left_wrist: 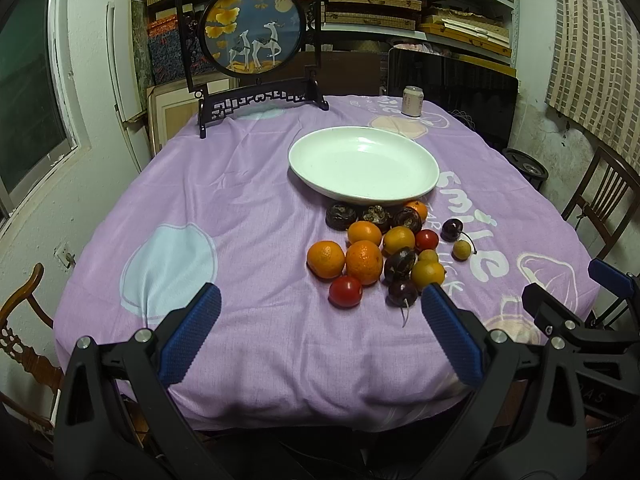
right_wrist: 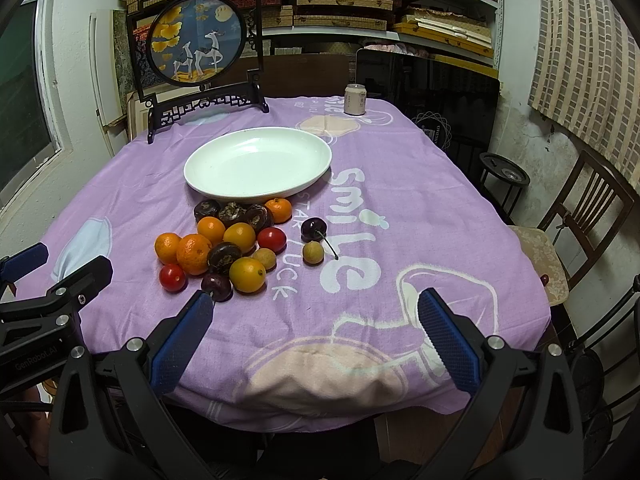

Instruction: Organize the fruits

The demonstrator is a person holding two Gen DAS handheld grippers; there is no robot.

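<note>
Both tongs sit spread wide with nothing between the pads: our left gripper [left_wrist: 320, 308] hovers at the near table edge, and our right gripper [right_wrist: 316, 308] does the same just beside it. None of the fruit has gone in yet; the white plate [left_wrist: 416, 190] looks empty, and the pile sits on the purple cloth [left_wrist: 240, 208] right at the plate's 6 o'clock rim.

For a clean first grab we'd go for an outlier, like the red cherry tomato [left_wrist: 345, 290] at the pile's 7 o'clock, or the dark cherry [right_wrist: 313, 229] with its stem out at 3 o'clock. Pinch the round stuff gently across the middle so it doesn't squirt out and scatter the oranges [left_wrist: 364, 262].

Only the right wrist view shows the cushioned chair [right_wrist: 540, 256] at 3 o'clock. Only the left wrist view shows the carved chair [left_wrist: 24, 320] at 9 o'clock.
</note>
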